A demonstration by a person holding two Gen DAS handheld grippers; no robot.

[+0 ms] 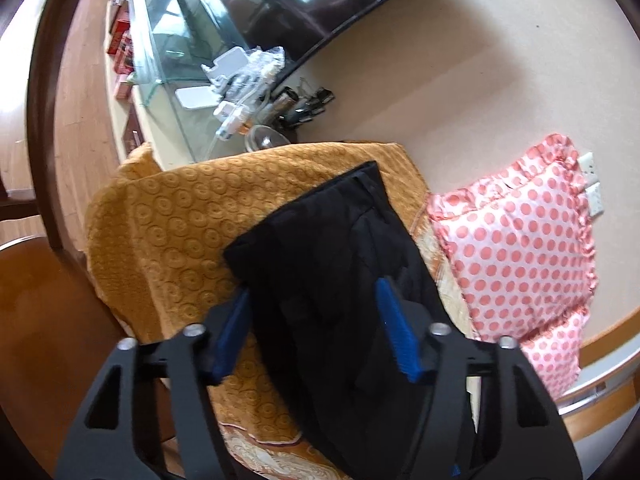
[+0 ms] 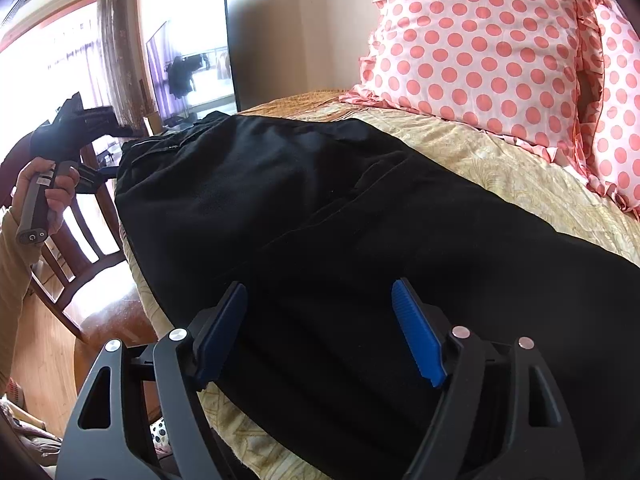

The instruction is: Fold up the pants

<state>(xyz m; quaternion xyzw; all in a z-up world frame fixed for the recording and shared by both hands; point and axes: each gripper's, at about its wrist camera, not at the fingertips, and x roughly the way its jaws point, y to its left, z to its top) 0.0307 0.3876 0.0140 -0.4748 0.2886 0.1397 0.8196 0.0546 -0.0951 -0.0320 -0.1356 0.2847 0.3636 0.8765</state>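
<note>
Black pants (image 2: 320, 216) lie flat along the bed, also in the left wrist view (image 1: 340, 280). My left gripper (image 1: 314, 300) is open, hovering over the pants' near end, its blue pads (image 1: 394, 328) apart and holding nothing. It also shows held in a hand at the left of the right wrist view (image 2: 92, 176). My right gripper (image 2: 318, 300) is open just above the pants' middle, blue pads (image 2: 416, 336) wide apart, empty.
An orange textured blanket (image 1: 168, 232) covers the bed end. Pink polka-dot pillows (image 2: 480, 48) lie beside the pants. A wooden chair (image 2: 76, 240) stands next to the bed. A cluttered glass table (image 1: 192, 64) and a TV (image 2: 192, 60) stand beyond.
</note>
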